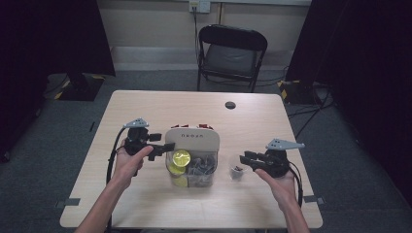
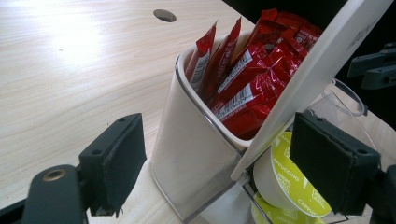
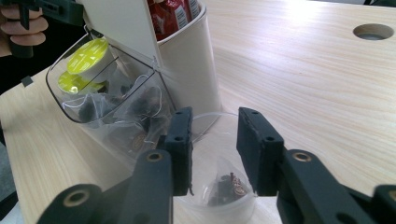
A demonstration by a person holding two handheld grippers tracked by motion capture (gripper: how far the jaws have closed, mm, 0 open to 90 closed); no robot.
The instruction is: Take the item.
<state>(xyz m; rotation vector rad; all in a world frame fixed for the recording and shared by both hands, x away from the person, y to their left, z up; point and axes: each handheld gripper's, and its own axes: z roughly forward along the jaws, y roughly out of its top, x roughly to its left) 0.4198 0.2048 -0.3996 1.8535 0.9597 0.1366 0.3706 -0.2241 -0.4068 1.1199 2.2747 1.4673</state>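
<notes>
A white organizer [image 1: 192, 138] [image 2: 187, 154] [image 3: 191, 60] stands mid-table with red sachets [image 2: 243, 88] upright in its back section. Its clear front bin [image 1: 204, 167] [image 3: 116, 107] holds yellow capsules [image 1: 181, 157] [image 2: 299, 186] [image 3: 88, 56] and dark items. My left gripper [image 1: 163, 150] [image 2: 223, 165] is open wide at the organizer's left side; the white wall and the slanted lid [image 2: 317, 70] lie between its jaws, the left pad clear of the wall. My right gripper [image 1: 244, 159] [image 3: 214, 149] is open, its jaws flanking a small clear cup [image 1: 237, 171] [image 3: 219, 186] with dark bits inside.
A round cable hole [image 1: 230, 105] [image 3: 372, 31] sits in the wooden table [image 1: 145, 111] toward the far edge. A black folding chair [image 1: 232, 53] stands beyond the table. Dark curtains hang at both sides.
</notes>
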